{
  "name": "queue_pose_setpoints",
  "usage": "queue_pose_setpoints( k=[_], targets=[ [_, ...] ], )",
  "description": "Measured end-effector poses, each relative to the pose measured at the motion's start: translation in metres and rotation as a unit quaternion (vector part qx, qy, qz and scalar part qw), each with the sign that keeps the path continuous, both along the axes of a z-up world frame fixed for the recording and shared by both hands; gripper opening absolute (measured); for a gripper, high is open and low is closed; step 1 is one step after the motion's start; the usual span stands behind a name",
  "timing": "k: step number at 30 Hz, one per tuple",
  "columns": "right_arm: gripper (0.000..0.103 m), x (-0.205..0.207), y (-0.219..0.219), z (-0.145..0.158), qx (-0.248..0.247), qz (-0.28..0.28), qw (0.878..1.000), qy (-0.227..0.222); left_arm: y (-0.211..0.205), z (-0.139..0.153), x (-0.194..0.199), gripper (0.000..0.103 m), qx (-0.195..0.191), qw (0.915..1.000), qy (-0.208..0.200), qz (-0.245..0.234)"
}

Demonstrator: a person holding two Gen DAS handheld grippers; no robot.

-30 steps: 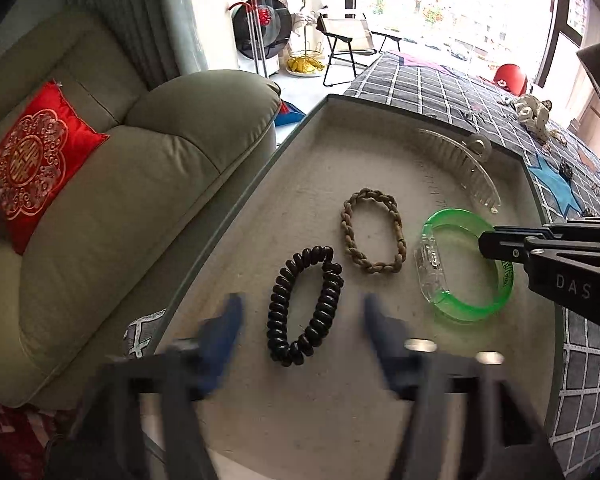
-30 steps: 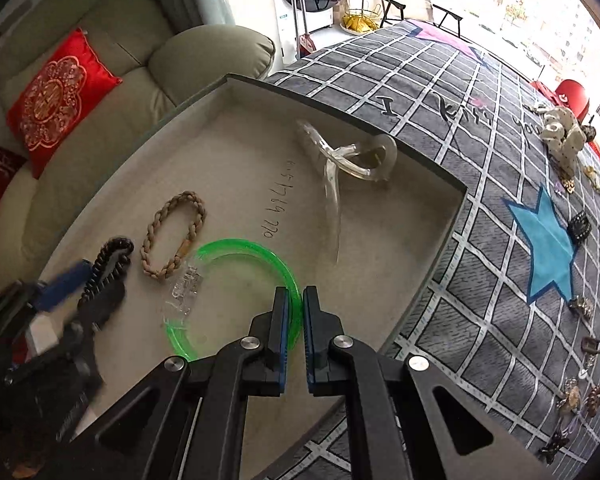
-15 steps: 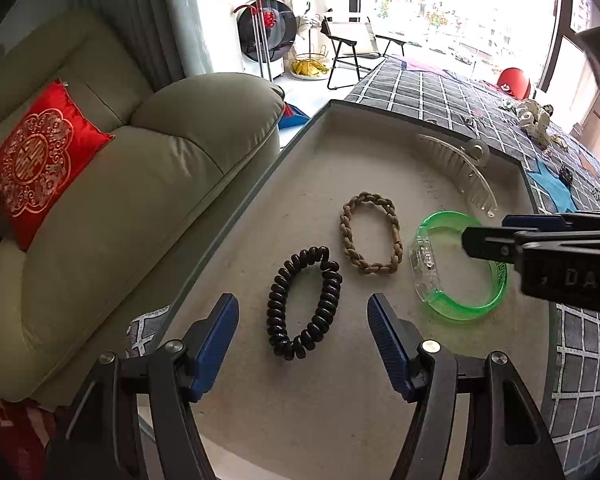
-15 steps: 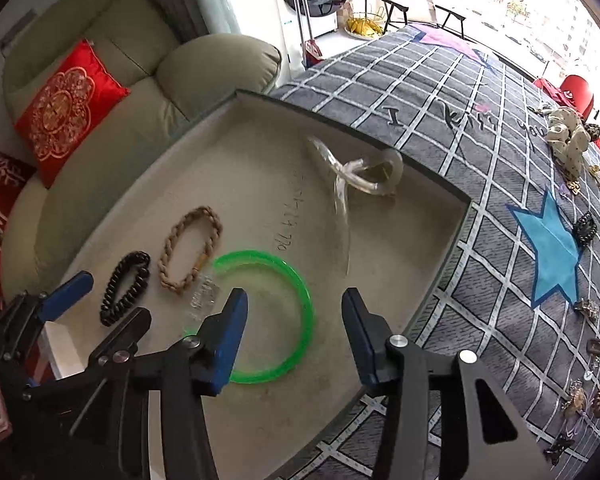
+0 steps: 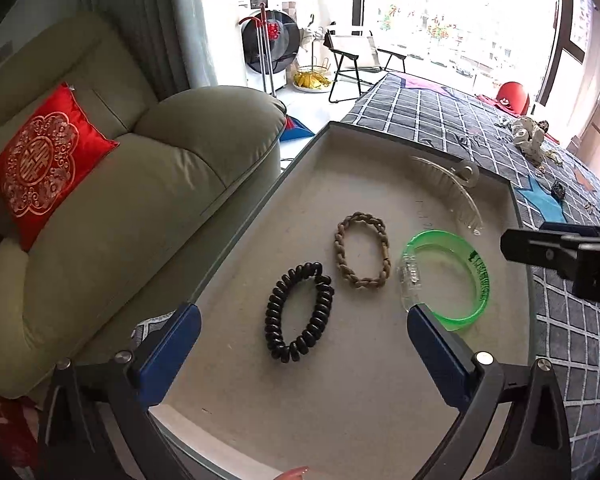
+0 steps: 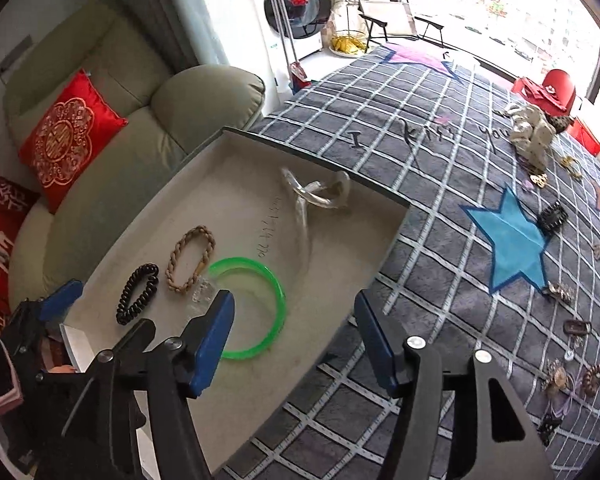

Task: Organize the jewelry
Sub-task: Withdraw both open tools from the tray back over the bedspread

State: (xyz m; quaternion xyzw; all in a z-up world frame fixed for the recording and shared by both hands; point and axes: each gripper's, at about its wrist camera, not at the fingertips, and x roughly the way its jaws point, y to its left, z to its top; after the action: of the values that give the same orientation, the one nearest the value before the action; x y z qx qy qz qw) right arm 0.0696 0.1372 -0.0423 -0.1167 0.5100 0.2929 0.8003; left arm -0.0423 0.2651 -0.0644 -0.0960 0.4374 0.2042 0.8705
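A shallow grey tray [image 5: 260, 208] holds a black coil hair tie [image 5: 325, 300], a braided brown bracelet [image 5: 342, 252], a green bangle [image 5: 480, 280] and a clear hair claw [image 5: 456, 188]. My left gripper [image 5: 303, 311] hovers over the tray's near end. Its jaws are opening wide, with the black hair tie lying on the tray below the gap, untouched. My right gripper [image 6: 293, 298] hangs above the tray's right rim, jaws opening, gripping nothing. The green bangle [image 6: 278, 300] lies flat under its left finger. The right gripper's fingers [image 5: 540, 244] enter the left wrist view from the right.
The tray rests on a grey checked blanket [image 6: 440, 240] with blue stars. Several loose jewelry pieces [image 6: 556, 376] and a black claw clip [image 6: 552, 218] lie along its right side. A green sofa [image 5: 140, 200] with a red cushion [image 5: 40, 164] stands left of the tray.
The right gripper, shut at the green bangle's rim a second ago, has opened and lifted; the bangle lies on the tray. The left jaws have spread wider.
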Motion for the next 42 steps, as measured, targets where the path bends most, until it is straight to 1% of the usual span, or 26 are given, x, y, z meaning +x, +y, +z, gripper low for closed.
queue_pose_setpoints(
  k=[2,5,17,24,26,27,28,32,37,42],
  targets=[
    [0.072,-0.002,-0.003,0.000,-0.001,-0.002,1.000,-0.002,-0.003,0.003,-0.001,0.103,0.001,1.0000,-0.002,-0.001],
    [0.080,-0.005,-0.008,0.001,0.000,-0.007,1.000,-0.004,-0.008,0.008,-0.004,0.103,0.004,1.0000,-0.005,-0.001],
    [0.084,-0.010,-0.034,0.007,0.034,-0.027,0.999,0.007,-0.019,0.023,-0.015,0.103,0.012,0.9998,-0.011,0.009],
    [0.085,-0.012,-0.052,0.006,0.063,-0.033,0.997,0.028,-0.026,0.030,-0.024,0.103,0.013,0.9997,-0.013,0.015],
    [0.090,-0.014,-0.055,0.006,0.071,-0.033,0.997,0.030,-0.027,0.032,-0.026,0.103,0.014,0.9996,-0.015,0.017],
    [0.101,-0.015,-0.057,0.007,0.074,-0.034,0.996,0.028,-0.027,0.033,-0.027,0.103,0.015,0.9996,-0.015,0.018],
    [0.103,-0.016,-0.058,0.009,0.078,-0.034,0.996,0.024,-0.029,0.034,-0.027,0.103,0.016,0.9996,-0.015,0.017],
    [0.103,-0.020,-0.062,0.015,0.092,-0.033,0.995,0.022,-0.033,0.039,-0.031,0.103,0.023,0.9995,-0.015,0.017],
    [0.103,-0.021,-0.070,0.017,0.094,-0.035,0.995,0.030,-0.039,0.048,-0.035,0.103,0.034,0.9991,-0.019,0.019],
    [0.103,-0.022,-0.083,0.016,0.095,-0.045,0.994,0.032,-0.046,0.051,-0.037,0.103,0.050,0.9984,-0.014,0.021]
  ],
)
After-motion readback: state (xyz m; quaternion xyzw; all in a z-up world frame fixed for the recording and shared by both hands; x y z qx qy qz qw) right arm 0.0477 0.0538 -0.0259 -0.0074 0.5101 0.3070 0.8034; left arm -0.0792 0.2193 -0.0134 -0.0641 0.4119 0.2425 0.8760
